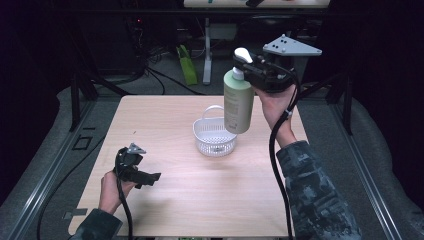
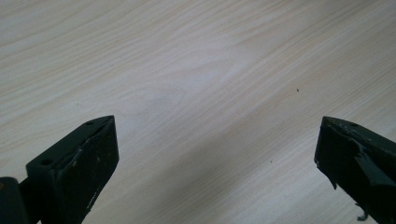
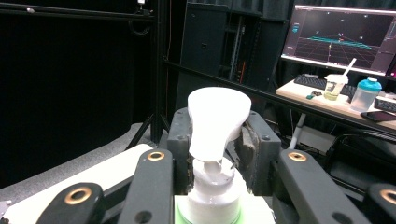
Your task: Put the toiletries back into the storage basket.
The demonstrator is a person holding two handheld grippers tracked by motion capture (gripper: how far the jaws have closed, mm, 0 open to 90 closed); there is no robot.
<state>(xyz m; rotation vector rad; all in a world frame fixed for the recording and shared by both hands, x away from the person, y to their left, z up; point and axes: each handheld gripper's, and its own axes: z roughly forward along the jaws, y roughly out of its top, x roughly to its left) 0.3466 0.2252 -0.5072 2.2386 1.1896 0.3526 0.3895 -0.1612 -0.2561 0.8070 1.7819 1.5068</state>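
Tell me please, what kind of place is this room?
Probably a lab or studio for recording manipulation work. A wooden table stands between dark curtains and metal stands, cables run over the floor, and a desk behind holds a monitor showing a 3D grid and a keyboard.

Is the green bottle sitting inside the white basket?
No, the green bottle hangs in the air above the white basket, held at its pump neck by the right hand-held gripper.
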